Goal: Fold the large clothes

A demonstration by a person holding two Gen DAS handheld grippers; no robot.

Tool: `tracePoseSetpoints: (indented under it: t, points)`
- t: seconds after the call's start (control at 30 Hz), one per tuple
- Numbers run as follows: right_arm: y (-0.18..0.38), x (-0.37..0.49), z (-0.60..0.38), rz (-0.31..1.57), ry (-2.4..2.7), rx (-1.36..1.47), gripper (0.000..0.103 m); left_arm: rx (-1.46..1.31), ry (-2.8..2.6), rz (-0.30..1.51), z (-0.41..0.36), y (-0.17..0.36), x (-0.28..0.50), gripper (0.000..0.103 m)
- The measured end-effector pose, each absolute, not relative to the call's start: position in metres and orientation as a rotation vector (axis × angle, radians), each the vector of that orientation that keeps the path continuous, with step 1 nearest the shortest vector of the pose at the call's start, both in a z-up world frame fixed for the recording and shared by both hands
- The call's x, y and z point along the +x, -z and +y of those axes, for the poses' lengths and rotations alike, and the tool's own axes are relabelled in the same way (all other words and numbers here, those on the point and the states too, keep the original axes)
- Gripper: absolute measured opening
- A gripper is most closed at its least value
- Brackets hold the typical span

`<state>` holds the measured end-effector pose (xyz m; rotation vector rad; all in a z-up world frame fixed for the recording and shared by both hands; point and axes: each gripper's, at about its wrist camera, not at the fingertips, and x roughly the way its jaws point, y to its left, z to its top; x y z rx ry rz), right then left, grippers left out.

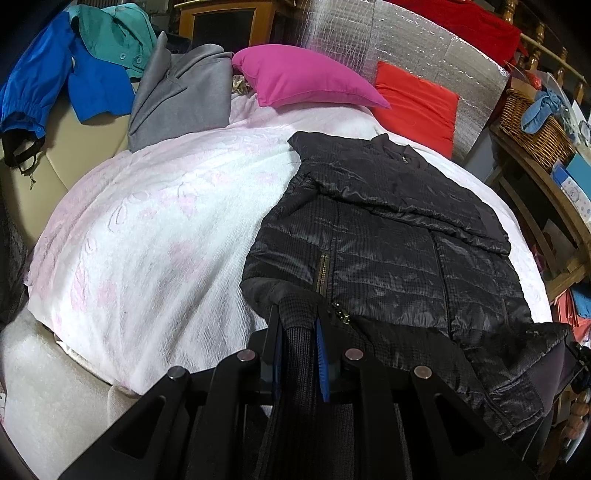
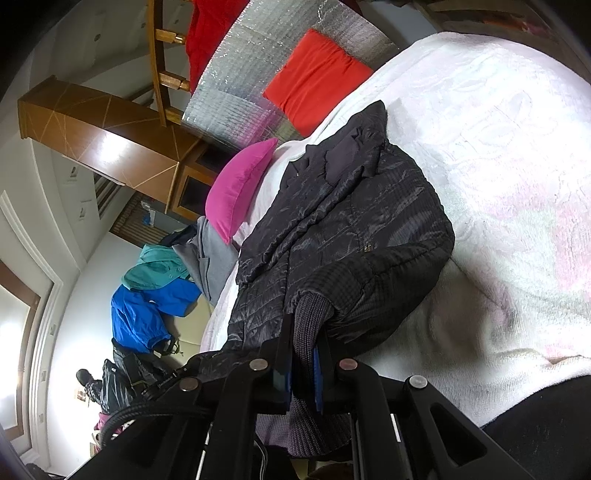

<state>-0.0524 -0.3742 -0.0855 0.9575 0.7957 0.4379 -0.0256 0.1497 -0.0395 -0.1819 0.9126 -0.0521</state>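
A black quilted jacket [image 1: 388, 236] lies front up on a white and pink bedspread [image 1: 155, 229], collar toward the pillows, one sleeve folded across its chest. My left gripper [image 1: 297, 314] is shut on the ribbed knit hem at the jacket's near left corner. In the right wrist view the same jacket [image 2: 343, 221] lies on the bedspread [image 2: 498, 166]. My right gripper [image 2: 306, 325] is shut on the ribbed knit hem at its other near corner. The right gripper's body [image 1: 580, 354] shows at the right edge of the left wrist view.
A pink pillow [image 1: 303, 77] and a red pillow [image 1: 417, 107] lie at the head of the bed against a silver foil panel [image 1: 388, 40]. Grey [image 1: 184, 92], blue [image 1: 74, 81] and teal garments [image 1: 114, 33] lie at the far left. A wicker basket [image 1: 535, 125] stands on wooden shelves at the right.
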Motion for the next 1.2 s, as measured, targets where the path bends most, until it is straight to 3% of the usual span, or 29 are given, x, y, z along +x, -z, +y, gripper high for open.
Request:
tracePoseSetpoints:
  t: [0.37,0.73,1.2]
  points:
    - [0.051,-0.059,-0.386,0.695,-0.482,0.962,0.009,-0.162,0.071,0.787,0.148,-0.014,-0.036,0.016]
    - [-0.006,0.042,-0.415,0.566,-0.452,0.981,0.008,-0.122,0.092,0.666,0.126,-0.083,0.070,0.016]
    - [-0.018,0.143,-0.426,0.571,-0.391,1.006,0.008,-0.134,0.053,0.683,0.115,-0.088,0.162,0.016]
